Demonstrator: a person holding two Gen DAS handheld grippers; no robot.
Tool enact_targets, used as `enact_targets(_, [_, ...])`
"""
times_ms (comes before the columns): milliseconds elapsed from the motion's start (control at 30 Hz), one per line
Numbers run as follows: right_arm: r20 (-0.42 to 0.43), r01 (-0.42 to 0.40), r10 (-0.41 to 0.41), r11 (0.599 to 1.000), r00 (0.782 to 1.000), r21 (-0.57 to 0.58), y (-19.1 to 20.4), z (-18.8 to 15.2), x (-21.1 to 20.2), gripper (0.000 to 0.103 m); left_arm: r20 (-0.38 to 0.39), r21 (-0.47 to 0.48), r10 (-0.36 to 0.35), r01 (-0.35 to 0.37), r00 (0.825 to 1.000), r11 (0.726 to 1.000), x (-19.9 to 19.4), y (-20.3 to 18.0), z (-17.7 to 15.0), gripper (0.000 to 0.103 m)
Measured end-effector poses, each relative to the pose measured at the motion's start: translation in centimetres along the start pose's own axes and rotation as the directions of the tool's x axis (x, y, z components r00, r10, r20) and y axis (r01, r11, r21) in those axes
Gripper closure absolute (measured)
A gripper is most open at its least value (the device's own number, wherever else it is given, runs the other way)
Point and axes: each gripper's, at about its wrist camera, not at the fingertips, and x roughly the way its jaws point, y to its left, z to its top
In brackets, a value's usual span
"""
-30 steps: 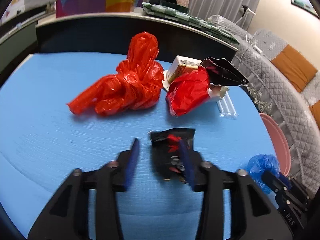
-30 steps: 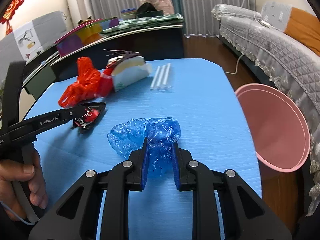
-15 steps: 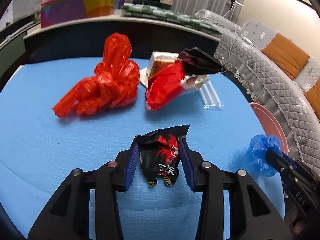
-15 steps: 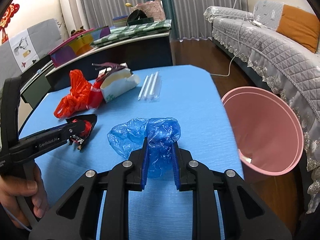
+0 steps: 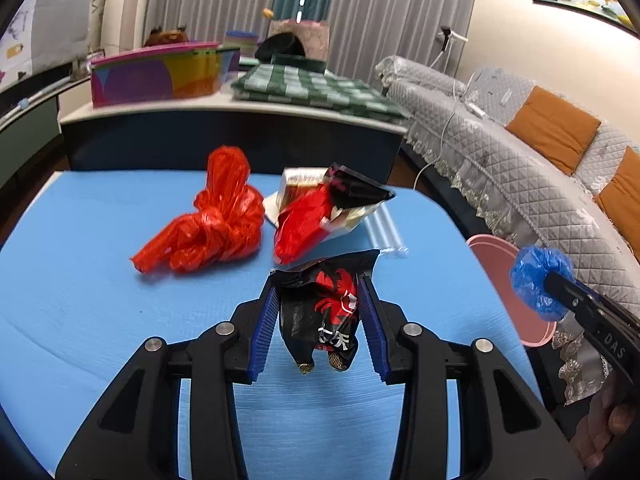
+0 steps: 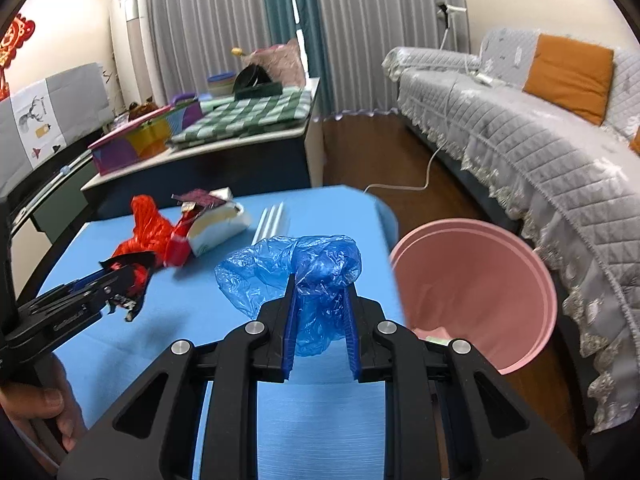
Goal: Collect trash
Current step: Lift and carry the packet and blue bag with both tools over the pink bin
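My left gripper [image 5: 320, 300] is shut on a black and red snack wrapper [image 5: 326, 312] and holds it above the blue table [image 5: 80, 300]. My right gripper [image 6: 320, 304] is shut on a crumpled blue plastic bag [image 6: 296, 268], lifted near the table's right edge, beside the pink bin [image 6: 480, 280]. The bag also shows in the left wrist view [image 5: 538, 280], with the bin [image 5: 492, 252] behind it. The left gripper with the wrapper shows in the right wrist view [image 6: 124, 280]. A knotted red plastic bag [image 5: 208, 224] lies on the table.
A pile of red wrapper, carton and black wrapper [image 5: 320, 212] lies behind the left gripper, with clear straws [image 6: 272, 216] beside it. A dark counter [image 5: 224, 136] stands behind the table. A grey quilted sofa [image 6: 520, 152] runs along the right. Some scraps lie in the bin.
My left gripper closed on the snack wrapper and lifted it off the table. My right gripper rose with the blue bag and moved toward the pink bin.
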Motion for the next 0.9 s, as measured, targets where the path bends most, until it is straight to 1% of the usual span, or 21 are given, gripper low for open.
enact_targets(100, [0.029, 0.029, -0.029, 1.0, 0.999, -0.002, -0.8, 0.8, -1.0, 0.082, 0.02, 0.012, -0.016, 0.016, 1.0, 1.0, -1.0, -1.0, 0.2, 0.063])
enact_targets(200, [0.052, 0.05, -0.051, 0.999, 0.997, 0.009, -1.8, 1.6, -1.7, 0.082, 0.038, 0.045, -0.029, 0.027, 0.999, 0.999, -2.0, -2.6, 0.4, 0.063])
enact_targets(367, [0.085, 0.098, -0.099, 0.995, 0.992, 0.014, -3.4, 3.1, -2.6, 0.082, 0.048, 0.091, -0.053, 0.048, 0.997, 0.995, -2.7, -5.4, 0.7, 0.063])
enact_targets(600, [0.122, 0.172, -0.175, 0.984, 0.977, 0.038, -6.8, 4.8, -3.5, 0.082, 0.048, 0.112, -0.09, 0.084, 0.995, 0.99, -1.5, -9.1, 1.6, 0.063])
enact_targets(900, [0.124, 0.254, -0.267, 0.961, 0.956, 0.109, -11.6, 5.6, -3.7, 0.082, 0.035, 0.162, -0.148, 0.14, 0.988, 0.977, 0.6, -14.7, 2.7, 0.063])
